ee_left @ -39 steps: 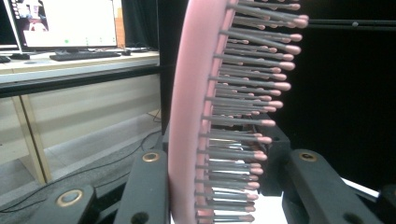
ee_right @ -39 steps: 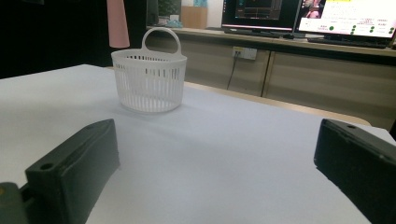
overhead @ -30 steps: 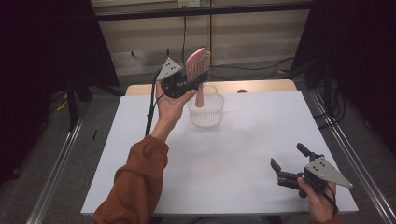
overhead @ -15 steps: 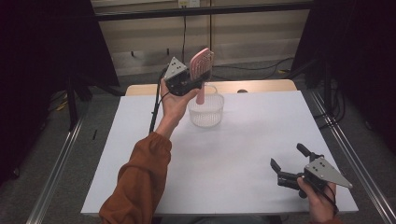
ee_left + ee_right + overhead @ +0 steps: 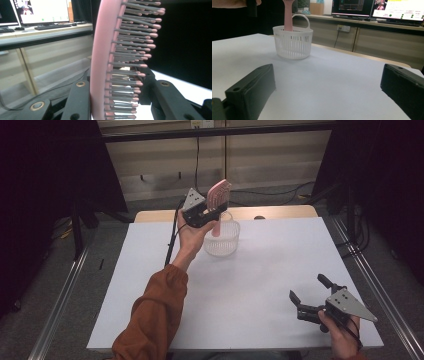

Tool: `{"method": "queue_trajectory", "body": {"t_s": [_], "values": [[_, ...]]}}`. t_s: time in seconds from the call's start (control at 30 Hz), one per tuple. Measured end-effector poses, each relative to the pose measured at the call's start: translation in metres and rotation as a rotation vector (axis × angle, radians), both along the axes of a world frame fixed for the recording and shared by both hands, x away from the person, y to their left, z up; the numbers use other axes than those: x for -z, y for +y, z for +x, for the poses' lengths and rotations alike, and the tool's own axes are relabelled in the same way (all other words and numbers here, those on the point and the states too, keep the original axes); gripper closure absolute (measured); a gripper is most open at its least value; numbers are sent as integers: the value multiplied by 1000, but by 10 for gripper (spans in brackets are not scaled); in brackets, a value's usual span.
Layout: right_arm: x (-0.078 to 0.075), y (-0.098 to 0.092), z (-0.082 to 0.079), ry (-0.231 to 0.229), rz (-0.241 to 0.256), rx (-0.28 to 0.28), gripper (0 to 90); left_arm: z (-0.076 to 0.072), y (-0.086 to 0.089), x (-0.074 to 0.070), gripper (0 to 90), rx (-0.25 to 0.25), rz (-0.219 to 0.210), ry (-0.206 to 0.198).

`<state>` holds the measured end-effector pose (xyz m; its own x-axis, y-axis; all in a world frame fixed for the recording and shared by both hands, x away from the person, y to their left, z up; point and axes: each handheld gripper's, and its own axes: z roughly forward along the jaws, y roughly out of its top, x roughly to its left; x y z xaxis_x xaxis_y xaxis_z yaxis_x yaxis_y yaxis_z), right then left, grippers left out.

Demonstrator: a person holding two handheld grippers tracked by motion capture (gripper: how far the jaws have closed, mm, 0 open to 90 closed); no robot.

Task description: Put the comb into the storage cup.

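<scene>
My left gripper (image 5: 210, 211) is shut on the head of a pink hairbrush (image 5: 219, 195), held above a small white slotted basket (image 5: 221, 240) at the back of the table. The brush handle (image 5: 287, 15) points down into the basket. In the left gripper view the brush head (image 5: 100, 62) stands between the black jaws with its bristles (image 5: 132, 50) pointing right. Near the table's front right corner my right gripper (image 5: 307, 295) is open with nothing in it; its jaws point toward the basket (image 5: 292, 43).
The white tabletop (image 5: 260, 280) spreads between basket and right gripper. A wooden strip (image 5: 280, 213) edges its far side. Metal rails (image 5: 60, 295) run along both sides of the table. Monitors (image 5: 397, 8) stand on a bench behind.
The left gripper with the hairbrush has shifted slightly right over the basket. The right gripper has stayed put.
</scene>
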<state>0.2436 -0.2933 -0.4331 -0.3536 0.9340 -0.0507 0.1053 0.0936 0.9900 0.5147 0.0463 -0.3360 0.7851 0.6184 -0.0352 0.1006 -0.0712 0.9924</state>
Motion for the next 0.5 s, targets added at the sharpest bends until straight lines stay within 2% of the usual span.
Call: {"method": "queue_trajectory", "body": {"t_s": [0.03,0.1,0.5], "values": [[0,0,0,-2,0,2,0,0,1,2,640,-5,-1,6],[0,0,0,-2,-1,3,0,0,1,6,640,-15,27,8],[0,0,0,-2,-5,3,0,-5,-2,25,640,1,35,55]]}}
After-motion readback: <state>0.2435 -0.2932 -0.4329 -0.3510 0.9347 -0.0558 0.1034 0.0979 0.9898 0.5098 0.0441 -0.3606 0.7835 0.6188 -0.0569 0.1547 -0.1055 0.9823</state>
